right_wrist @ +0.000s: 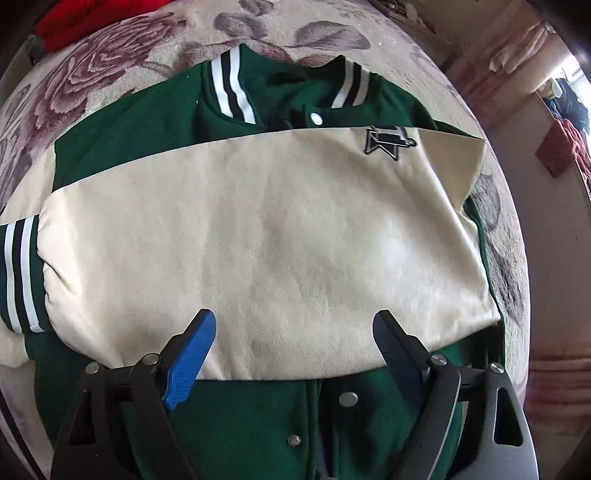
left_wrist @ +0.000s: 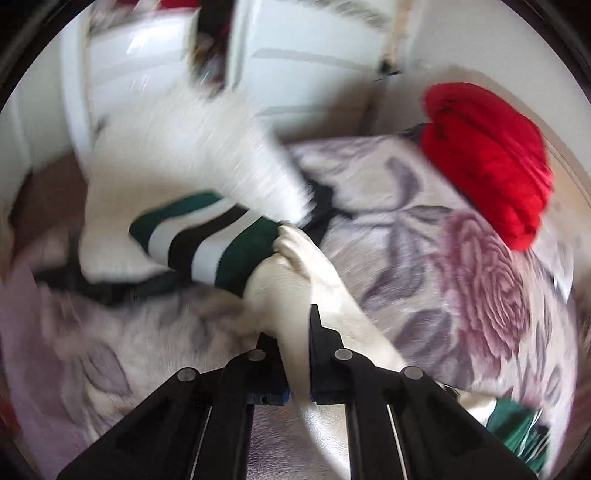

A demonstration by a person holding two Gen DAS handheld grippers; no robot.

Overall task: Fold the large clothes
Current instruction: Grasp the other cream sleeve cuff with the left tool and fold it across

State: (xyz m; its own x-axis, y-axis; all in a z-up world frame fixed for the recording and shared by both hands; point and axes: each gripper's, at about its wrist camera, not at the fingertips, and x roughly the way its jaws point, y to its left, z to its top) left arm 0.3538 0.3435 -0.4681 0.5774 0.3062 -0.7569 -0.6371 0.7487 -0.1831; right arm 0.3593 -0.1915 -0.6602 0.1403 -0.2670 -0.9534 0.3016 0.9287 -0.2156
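A green varsity jacket (right_wrist: 155,122) with cream sleeves lies on a flowered bedspread. In the right wrist view one cream sleeve (right_wrist: 266,236) is folded across its chest, below the striped collar (right_wrist: 232,88). My right gripper (right_wrist: 293,325) is open just above that sleeve, blue pads spread wide, holding nothing. In the left wrist view, which is motion-blurred, my left gripper (left_wrist: 295,325) is shut on the other cream sleeve (left_wrist: 295,280), lifted above the bed, with its striped green cuff (left_wrist: 207,236) hanging beyond the fingers.
A red folded garment (left_wrist: 491,162) lies on the bedspread (left_wrist: 443,258) at the far right in the left wrist view, and it also shows at the top left in the right wrist view (right_wrist: 70,22). A white wardrobe (left_wrist: 147,74) stands behind the bed. Clothes hang at the right (right_wrist: 565,147).
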